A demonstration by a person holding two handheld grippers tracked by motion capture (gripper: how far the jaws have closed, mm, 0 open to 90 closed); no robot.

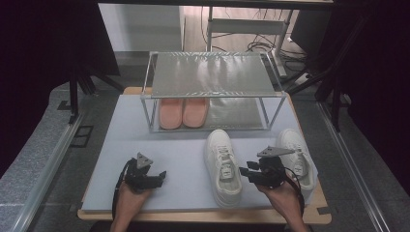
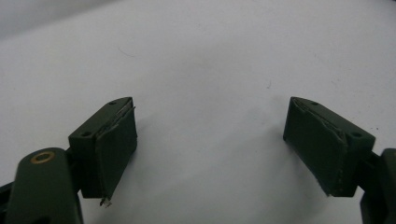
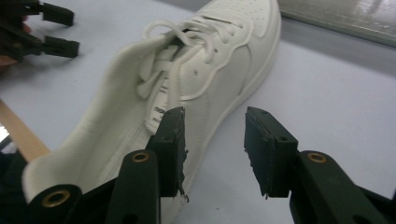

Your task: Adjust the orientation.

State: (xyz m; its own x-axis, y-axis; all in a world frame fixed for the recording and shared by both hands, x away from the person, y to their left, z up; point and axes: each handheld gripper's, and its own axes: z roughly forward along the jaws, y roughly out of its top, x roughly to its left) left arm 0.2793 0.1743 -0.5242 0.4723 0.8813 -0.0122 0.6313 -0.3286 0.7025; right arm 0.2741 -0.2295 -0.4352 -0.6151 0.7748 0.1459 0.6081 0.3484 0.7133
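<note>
A white lace-up sneaker [image 1: 223, 166] lies on the pale mat [image 1: 183, 159], toe towards the rack. In the right gripper view this sneaker [image 3: 205, 70] is just left of my right gripper [image 3: 215, 149], whose jaws stand apart over bare mat with nothing between them. From above, the right gripper [image 1: 244, 173] points left at the sneaker's heel half. A second white sneaker [image 1: 296, 145] lies at the right, partly hidden behind that gripper. My left gripper [image 1: 162, 178] rests low on the mat at front left, open [image 2: 210, 140] over bare mat.
A two-tier wire rack [image 1: 212, 72] stands at the back of the mat, with a pair of pink slippers [image 1: 183, 113] on the left of its lower shelf. The left gripper [image 3: 51, 28] is seen at the upper left of the right gripper view.
</note>
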